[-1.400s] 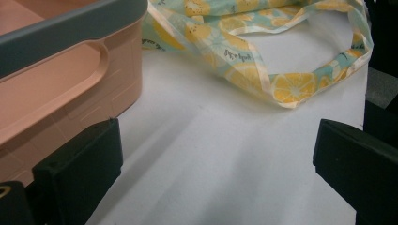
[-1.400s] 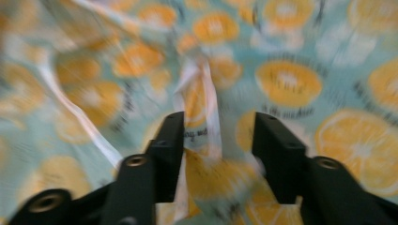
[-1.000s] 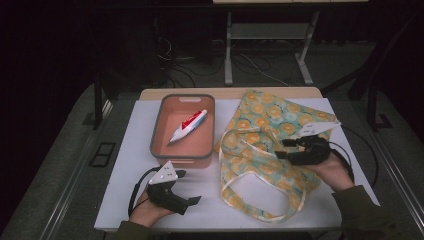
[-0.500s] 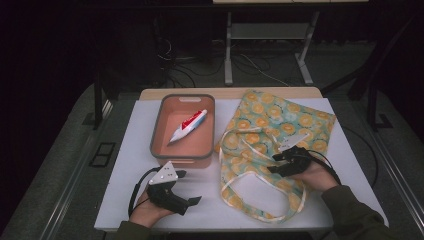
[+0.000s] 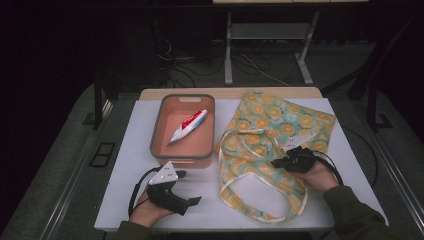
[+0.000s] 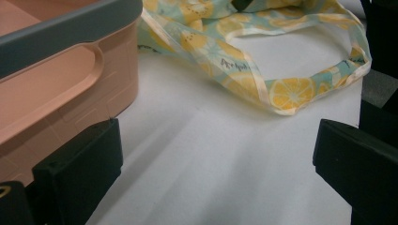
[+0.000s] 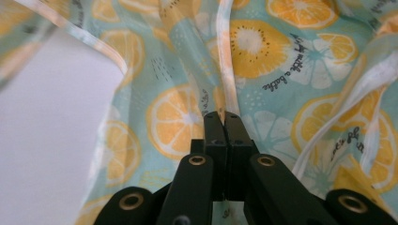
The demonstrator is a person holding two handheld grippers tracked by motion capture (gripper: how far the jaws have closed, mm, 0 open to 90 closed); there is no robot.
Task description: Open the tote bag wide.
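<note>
- The desk (image 5: 130, 150) carries a lemon-print cloth bag (image 5: 280, 125) on its right half. The bag lies flat, its long axis running from the far right corner toward the person, with its handle loops (image 5: 260, 200) trailing at the near end.
- A salmon-coloured bin (image 5: 192, 150) stands just left of the bag, touching or nearly touching its edge, and holds a red-and-white tube (image 5: 187, 126).
- The right claw (image 5: 280, 162) sits on the bag's near right part, so the right hand is plainly the nearer one. In the right gripper view its jaws are pressed together at a pale seam of the fabric; it appears to pinch the cloth, though I cannot be sure.
- The left claw (image 5: 186, 187) rests on bare desk just before the bin, jaws wide apart and holding nothing. The bag lies to its right.
</note>
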